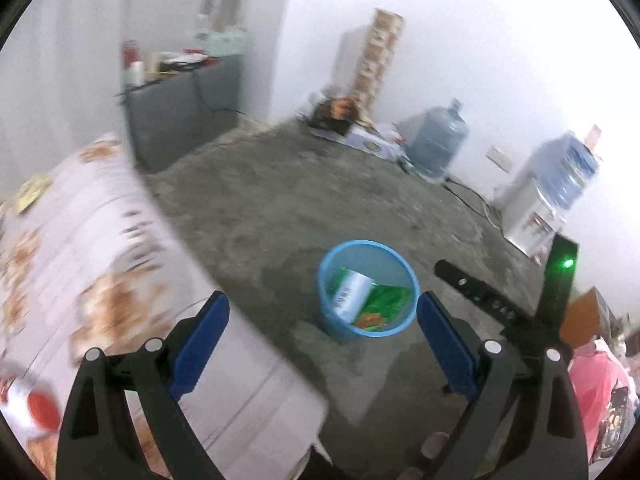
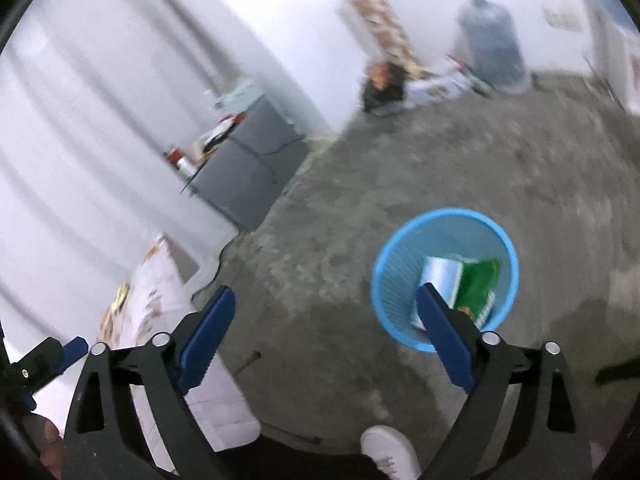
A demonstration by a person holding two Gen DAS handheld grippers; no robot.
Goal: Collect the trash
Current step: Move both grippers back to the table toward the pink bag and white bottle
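A round blue mesh bin (image 1: 360, 243) stands on the grey concrete floor. Inside it lie a green snack packet (image 1: 388, 296) and a white-and-green carton (image 1: 352, 292). My left gripper (image 1: 323, 296) hangs open above and in front of the bin, with nothing between its blue pads (image 1: 204, 344). In the right wrist view the bin (image 2: 440, 212) sits lower right, with the green packet (image 2: 480, 280) and the pale carton (image 2: 440, 272) in it. My right gripper (image 2: 326, 290) is open and empty, and its right pad (image 2: 444, 336) overlaps the bin's near side in the picture.
A table under a patterned cloth (image 1: 100, 260) fills the left side. A grey cabinet (image 1: 180, 120) stands at the wall, and water jugs (image 1: 440, 140) and a dispenser (image 1: 540, 208) at the back right. A pink bag (image 1: 596, 384) lies right. A white shoe (image 2: 388, 448) shows below.
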